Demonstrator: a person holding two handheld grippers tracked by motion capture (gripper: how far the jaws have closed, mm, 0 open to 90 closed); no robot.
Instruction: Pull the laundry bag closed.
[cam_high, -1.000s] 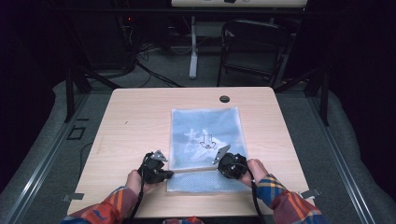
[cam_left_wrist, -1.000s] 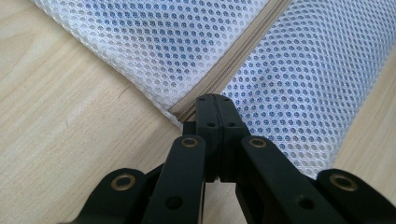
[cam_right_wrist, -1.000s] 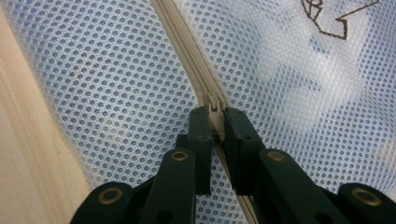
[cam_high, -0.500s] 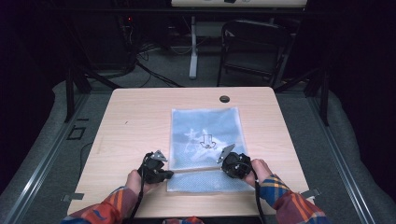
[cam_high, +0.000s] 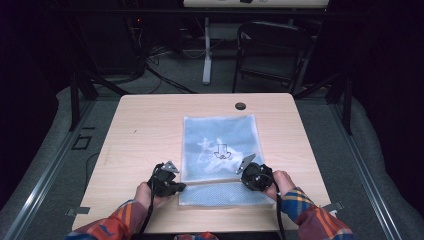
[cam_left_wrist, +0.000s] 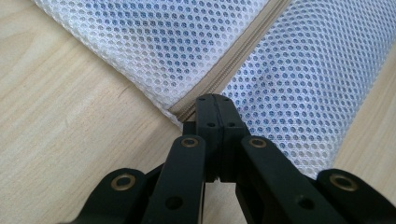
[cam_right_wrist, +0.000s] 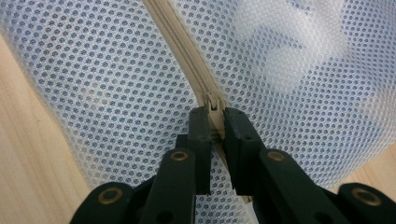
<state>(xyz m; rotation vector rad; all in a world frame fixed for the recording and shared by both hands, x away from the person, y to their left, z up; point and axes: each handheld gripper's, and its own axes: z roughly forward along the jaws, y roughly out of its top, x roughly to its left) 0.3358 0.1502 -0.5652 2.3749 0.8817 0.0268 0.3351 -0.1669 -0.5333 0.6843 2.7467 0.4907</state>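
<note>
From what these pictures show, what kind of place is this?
Probably a recording lab or workshop, not a home: a lone wooden table on grey carpet, cables trailing across the floor behind it, and an empty black chair in the dark background.

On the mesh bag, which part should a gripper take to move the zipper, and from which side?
Take the small beige zipper slider, probably from the person's side, jaws across the zipper track. It stands up from the flat mesh bag; the right gripper already pinches there.
</note>
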